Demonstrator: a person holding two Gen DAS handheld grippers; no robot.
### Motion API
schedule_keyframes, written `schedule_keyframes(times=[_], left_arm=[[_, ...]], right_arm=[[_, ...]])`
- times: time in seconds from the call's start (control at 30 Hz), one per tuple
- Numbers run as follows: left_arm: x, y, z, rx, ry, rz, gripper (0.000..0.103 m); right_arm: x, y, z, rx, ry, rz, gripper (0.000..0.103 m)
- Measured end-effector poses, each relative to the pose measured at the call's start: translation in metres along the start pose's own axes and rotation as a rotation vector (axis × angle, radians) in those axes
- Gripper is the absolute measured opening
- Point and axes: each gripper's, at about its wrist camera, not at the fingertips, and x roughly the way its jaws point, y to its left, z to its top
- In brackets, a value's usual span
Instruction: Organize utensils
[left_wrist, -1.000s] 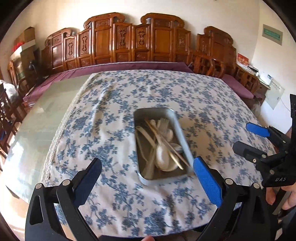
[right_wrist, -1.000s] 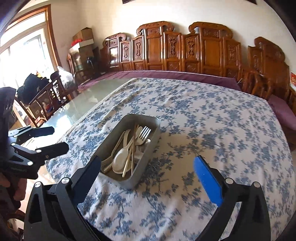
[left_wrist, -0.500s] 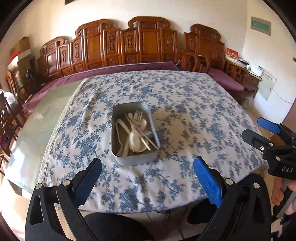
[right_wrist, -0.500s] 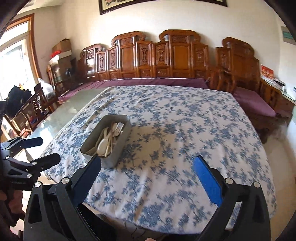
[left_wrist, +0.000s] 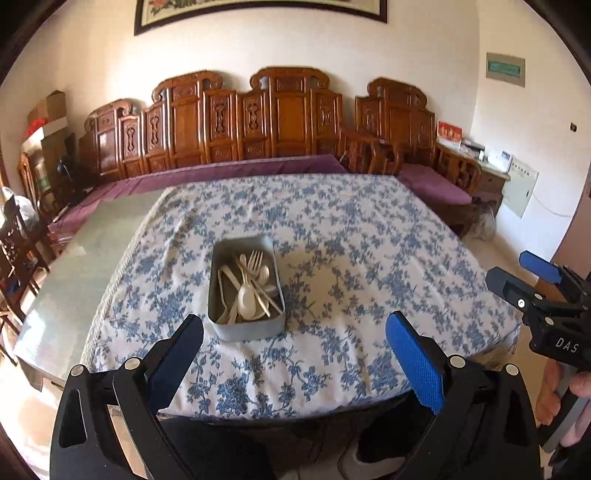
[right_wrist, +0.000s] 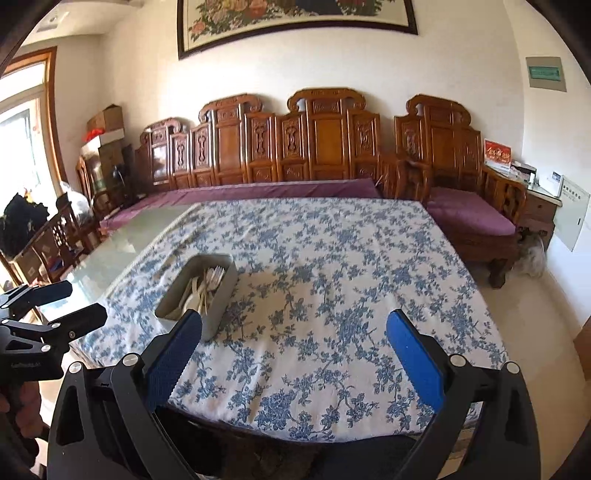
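Note:
A grey metal tray (left_wrist: 225, 334) stands on the blue-flowered tablecloth (left_wrist: 351, 258), near the front left. It holds several pale utensils (left_wrist: 247, 288): a spoon, forks and chopsticks, lying mixed together. The tray also shows in the right wrist view (right_wrist: 221, 295). My left gripper (left_wrist: 295, 354) is open and empty, held back off the table's front edge, well short of the tray. My right gripper (right_wrist: 293, 350) is open and empty, also behind the front edge, to the right of the tray. Each gripper shows at the edge of the other's view.
The cloth covers the right part of a glass-topped table (left_wrist: 74, 266). Carved wooden benches with purple cushions (right_wrist: 280, 147) line the far wall. Wooden chairs (right_wrist: 48, 240) stand at the left. A small dog (right_wrist: 532, 254) sits on the floor at the right.
Both grippers have pulled back and up from the table, so the tray looks smaller and farther away. Both stayed open. The tray and utensils have not moved.

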Motion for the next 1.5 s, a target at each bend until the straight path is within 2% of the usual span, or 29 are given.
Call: schedule_keyframes(times=[0.37, 0.57, 0.73, 1.5], left_arm=[[-0.074, -0.001, 0.029, -0.017, -0.183, 0.062, 0.095], [-0.104, -0.003, 0.034, -0.015, -0.253, 0.067, 0.095], [-0.115, -0.006, 0.036, -0.015, -0.282, 0.056, 0.095], [-0.122, -0.008, 0.033, -0.015, -0.309, 0.073, 0.095]], right_arm=[[-0.069, 0.009, 0.037, -0.009, -0.195, -0.001, 0.101], [-0.096, 0.017, 0.045, -0.030, -0.257, 0.007, 0.101], [-0.104, 0.019, 0.047, -0.030, -0.269, -0.002, 0.101], [-0.098, 0.023, 0.043, -0.025, -0.253, -0.018, 0.101]])
